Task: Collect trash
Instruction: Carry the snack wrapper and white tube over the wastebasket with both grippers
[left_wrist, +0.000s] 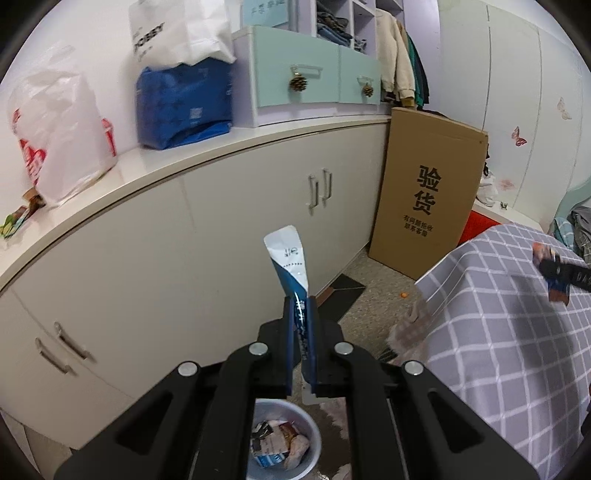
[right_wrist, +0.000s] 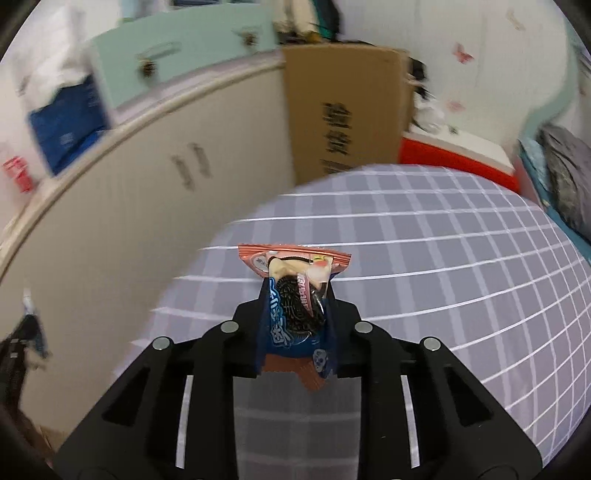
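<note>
Since both wrappers look light and floppy, mid-body pinches suit them — left gripper (left_wrist: 300, 295) clamps sachet (left_wrist: 291, 266) above bin (left_wrist: 314, 435); right gripper (right_wrist: 295, 291) clamps cookie pack (right_wrist: 295, 295) over bed (right_wrist: 443, 277).

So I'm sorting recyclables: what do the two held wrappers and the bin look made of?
The blue and white sachet in the left gripper looks like thin glossy plastic film, creased flat. The cookie wrapper in the right gripper looks like printed glossy film with crimped ends. The bin appears to be smooth, pale, rigid plastic, though metal can't be ruled out.
</note>
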